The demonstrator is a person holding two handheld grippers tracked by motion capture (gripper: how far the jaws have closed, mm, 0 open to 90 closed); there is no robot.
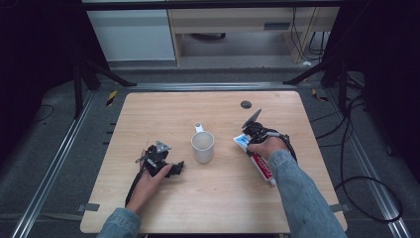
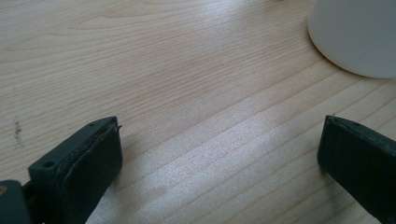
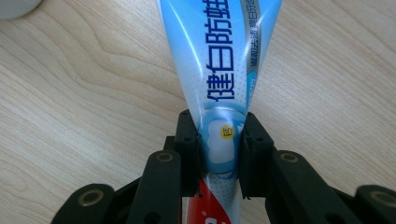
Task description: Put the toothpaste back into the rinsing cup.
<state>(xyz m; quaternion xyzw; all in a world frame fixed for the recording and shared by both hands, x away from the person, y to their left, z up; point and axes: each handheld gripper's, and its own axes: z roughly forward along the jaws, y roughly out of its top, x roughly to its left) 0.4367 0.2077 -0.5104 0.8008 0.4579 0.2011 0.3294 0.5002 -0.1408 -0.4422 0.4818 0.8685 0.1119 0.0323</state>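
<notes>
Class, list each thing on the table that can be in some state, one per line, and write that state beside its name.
Toothpaste tube: lying flat on the table, pinched at its middle.
Mug: upright, looks empty, nothing touching it.
Right tongs: shut on the toothpaste tube.
Left tongs: open, low over bare wood beside the mug, nothing between the jaws.

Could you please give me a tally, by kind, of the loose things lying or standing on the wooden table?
White mug: 1
Toothpaste tube: 1
Total: 2
</notes>
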